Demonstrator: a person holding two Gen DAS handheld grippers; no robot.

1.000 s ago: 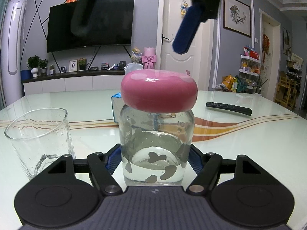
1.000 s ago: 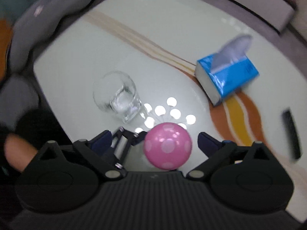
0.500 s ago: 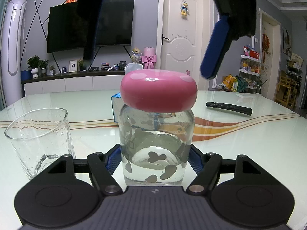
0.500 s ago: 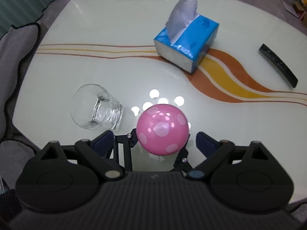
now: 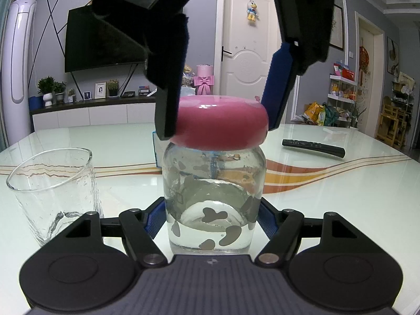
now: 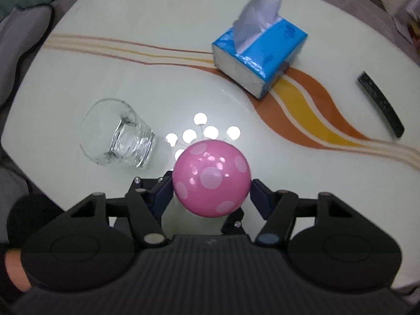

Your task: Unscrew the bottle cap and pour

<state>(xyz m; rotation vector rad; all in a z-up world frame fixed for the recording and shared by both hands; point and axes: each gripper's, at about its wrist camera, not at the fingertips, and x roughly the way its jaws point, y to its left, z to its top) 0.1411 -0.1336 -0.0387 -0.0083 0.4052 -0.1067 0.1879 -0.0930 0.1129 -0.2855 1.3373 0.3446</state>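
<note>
On the left part of the table (image 5: 341, 189) stands an empty drinking glass (image 5: 53, 191), upright, just beside the bottle and not touching it. In the middle, near the camera, stands the glass bottle (image 5: 214, 199); it is clear, has dark cow spots on its wall, and holds a little water at the bottom. The left gripper (image 5: 212, 216) pinches the lower body of this bottle, one blue pad on each side of the glass, and the bottle stands upright on the table. On top of the bottle sits the pink cap (image 5: 220, 122) with pale dots, not yet taken off. The right gripper (image 5: 219, 120) comes from above and points steeply down; its jaws are closing, the cap is between them, and both fingers already lie against the sides of the cap. In the right wrist view the same cap (image 6: 211, 178) fills the space between the two blue pads. Behind the bottle, farther on the table, is a blue tissue box (image 6: 260, 55) with one tissue standing out. To the right, well apart from the bottle, lies a black remote control (image 5: 313, 148).
</note>
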